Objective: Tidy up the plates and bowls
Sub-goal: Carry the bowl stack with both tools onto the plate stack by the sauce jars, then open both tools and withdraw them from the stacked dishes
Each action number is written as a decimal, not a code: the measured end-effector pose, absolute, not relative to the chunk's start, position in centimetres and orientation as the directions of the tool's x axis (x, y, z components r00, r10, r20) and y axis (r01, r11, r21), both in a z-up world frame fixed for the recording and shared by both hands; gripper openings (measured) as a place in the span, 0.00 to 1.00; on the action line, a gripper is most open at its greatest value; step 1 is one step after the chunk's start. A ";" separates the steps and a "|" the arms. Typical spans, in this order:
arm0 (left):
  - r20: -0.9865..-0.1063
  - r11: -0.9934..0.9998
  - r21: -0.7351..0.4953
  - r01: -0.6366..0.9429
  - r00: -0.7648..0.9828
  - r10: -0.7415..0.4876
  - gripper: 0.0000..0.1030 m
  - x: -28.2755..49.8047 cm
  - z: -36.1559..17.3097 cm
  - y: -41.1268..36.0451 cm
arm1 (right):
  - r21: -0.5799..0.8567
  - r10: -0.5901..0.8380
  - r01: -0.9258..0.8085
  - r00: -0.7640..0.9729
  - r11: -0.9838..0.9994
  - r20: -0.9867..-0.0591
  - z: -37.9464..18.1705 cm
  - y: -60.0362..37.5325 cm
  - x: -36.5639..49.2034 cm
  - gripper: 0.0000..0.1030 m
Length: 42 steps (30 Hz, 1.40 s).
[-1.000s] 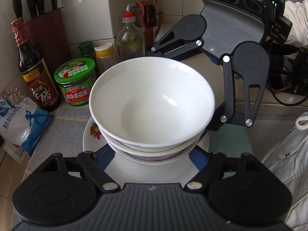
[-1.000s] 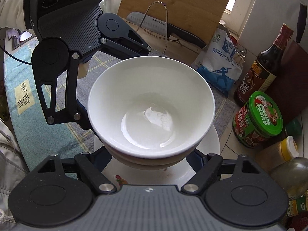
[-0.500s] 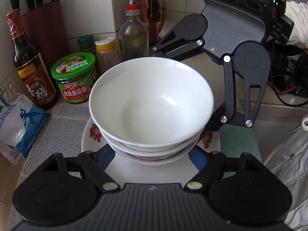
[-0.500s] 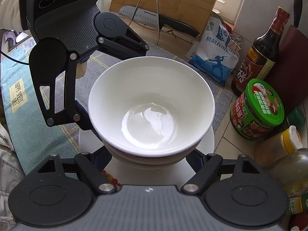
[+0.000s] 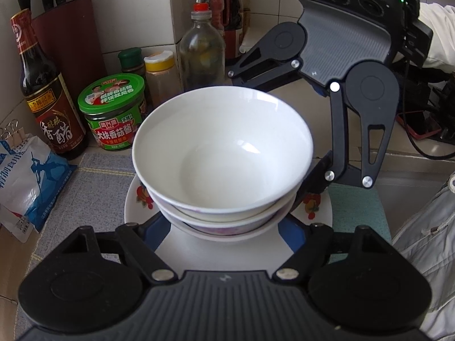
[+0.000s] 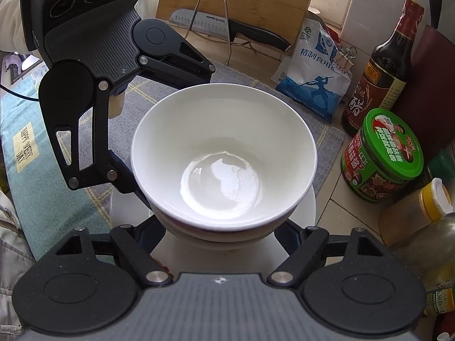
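Note:
Three nested bowls form a stack: a plain white bowl (image 5: 221,153) on top and two rims with a purple pattern (image 5: 224,228) below. The stack stands over a white plate with a fruit print (image 5: 136,207). My left gripper (image 5: 224,224) reaches in from one side and its blue pads (image 5: 157,227) press on the lowest bowl. From the opposite side my right gripper (image 6: 224,230) does the same to the stack (image 6: 224,153). The fingertips of both are hidden under the bowls. In the right wrist view the left gripper's fingers (image 6: 125,179) pass beneath the rim, above the plate (image 6: 308,204).
Along the tiled wall stand a dark sauce bottle (image 5: 48,108), a green-lidded jar (image 5: 113,110), spice shakers, an oil bottle (image 5: 202,48) and a knife block (image 5: 71,34). A salt bag (image 5: 28,182) lies on the grey mat (image 5: 85,187). A cutting board with a knife (image 6: 236,2) leans behind.
The bowl stack keeps its place between both grippers while the plate and the counter items drift slightly. More of the plate now shows on the side toward the teal mat.

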<state>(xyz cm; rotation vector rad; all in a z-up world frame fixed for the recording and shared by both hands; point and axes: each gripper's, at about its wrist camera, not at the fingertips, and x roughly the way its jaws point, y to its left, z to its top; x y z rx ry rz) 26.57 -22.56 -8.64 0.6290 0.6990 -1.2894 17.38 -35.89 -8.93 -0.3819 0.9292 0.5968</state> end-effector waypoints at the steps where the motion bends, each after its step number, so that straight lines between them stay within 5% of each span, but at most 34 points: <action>1: -0.764 0.172 0.031 0.985 0.134 -0.631 0.79 26.6 -8.7 -22.6 | -0.052 0.313 -0.627 0.457 0.777 -0.833 -8.9 -35.9 17.4 0.84; 9: -0.761 0.178 0.050 0.983 0.153 -0.630 0.80 26.3 -8.7 -22.4 | -0.057 0.311 -0.620 0.469 0.782 -0.826 -9.0 -35.8 17.1 0.85; 12: -0.762 0.200 0.064 0.978 0.177 -0.623 0.84 26.1 -8.7 -22.3 | -0.019 0.347 -0.604 0.484 0.796 -0.803 -8.4 -36.5 17.0 1.00; 25: -0.642 0.475 0.103 0.874 0.423 -0.639 0.97 22.7 -5.8 -17.0 | -0.094 0.233 -0.518 0.530 0.850 -0.815 -7.4 -35.6 14.2 1.00; 35: -0.436 0.652 0.168 0.739 0.649 -0.623 0.99 17.8 -3.2 -13.6 | -0.153 -0.074 -0.081 0.602 0.985 -0.795 -4.9 -31.7 10.6 1.00; 42: -0.521 0.773 0.083 0.629 0.689 -0.504 0.99 15.8 -1.7 -12.2 | -0.090 -0.258 0.288 0.624 0.953 -0.737 -4.0 -28.9 6.4 1.00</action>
